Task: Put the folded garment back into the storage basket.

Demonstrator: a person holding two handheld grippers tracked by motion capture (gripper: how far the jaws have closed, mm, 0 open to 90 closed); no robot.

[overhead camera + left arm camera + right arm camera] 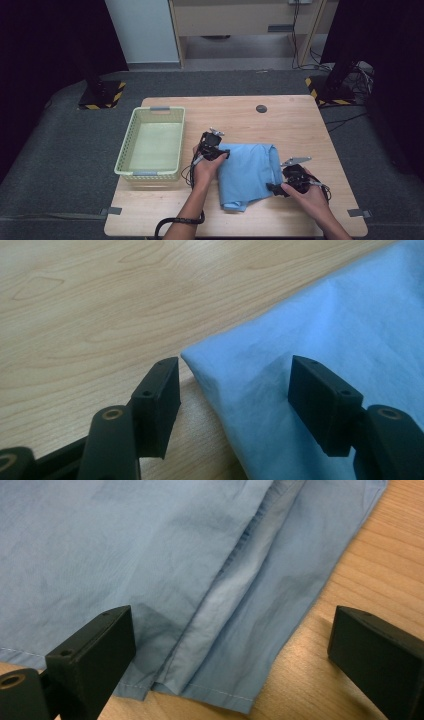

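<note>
Both claws agape over blue cloth edges, w/o grip

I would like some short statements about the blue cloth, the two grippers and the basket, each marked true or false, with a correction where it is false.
1. The blue cloth lies inside the basket. False: it lies folded on the wooden table, to the right of the basket.
2. The left gripper is open, with a corner of the cloth between its jaws. True.
3. The right gripper is shut on the cloth. False: its jaws stand wide apart around the cloth's hemmed edge.
4. The basket is pale green and holds nothing. True.
5. Both grippers are at the same side of the cloth. False: the left is at its upper left corner, the right at its lower right edge.
</note>
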